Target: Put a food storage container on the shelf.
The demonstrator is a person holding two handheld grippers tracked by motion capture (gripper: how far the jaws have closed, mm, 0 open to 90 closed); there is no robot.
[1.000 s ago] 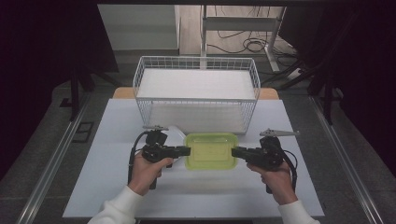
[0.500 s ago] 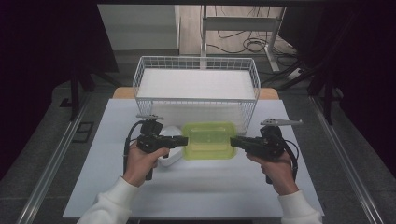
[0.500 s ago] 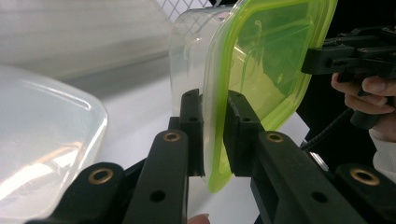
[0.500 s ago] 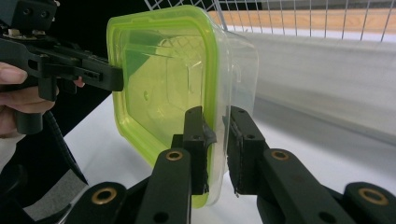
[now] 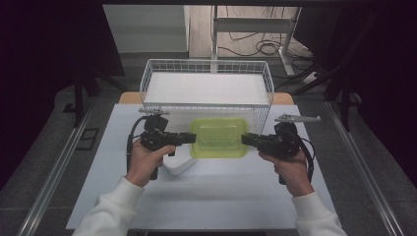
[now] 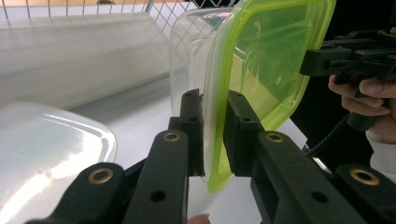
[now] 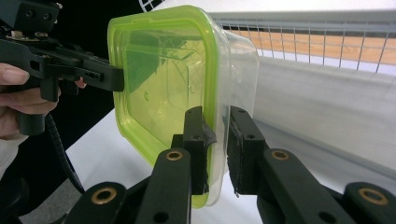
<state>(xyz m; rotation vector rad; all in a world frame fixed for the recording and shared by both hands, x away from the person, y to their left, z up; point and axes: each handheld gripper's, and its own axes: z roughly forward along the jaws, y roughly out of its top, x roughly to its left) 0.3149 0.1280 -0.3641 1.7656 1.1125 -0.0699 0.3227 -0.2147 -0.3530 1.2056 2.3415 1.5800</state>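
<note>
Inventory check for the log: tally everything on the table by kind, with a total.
Containers with a green lid: 1
White wire baskets: 1
Clear lids lying loose: 1
Hand-held grippers: 2, the left hand-held gripper and the right hand-held gripper, each clamped on the container's rim
Total: 5

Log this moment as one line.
left tool: shut on container | right tool: shut on container | container: lifted before wire basket

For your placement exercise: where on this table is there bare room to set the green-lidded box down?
Bare table lies between the forearms, below the box. The wire basket is bare inside. It is crowded near the white lid by the left hand-held gripper.
</note>
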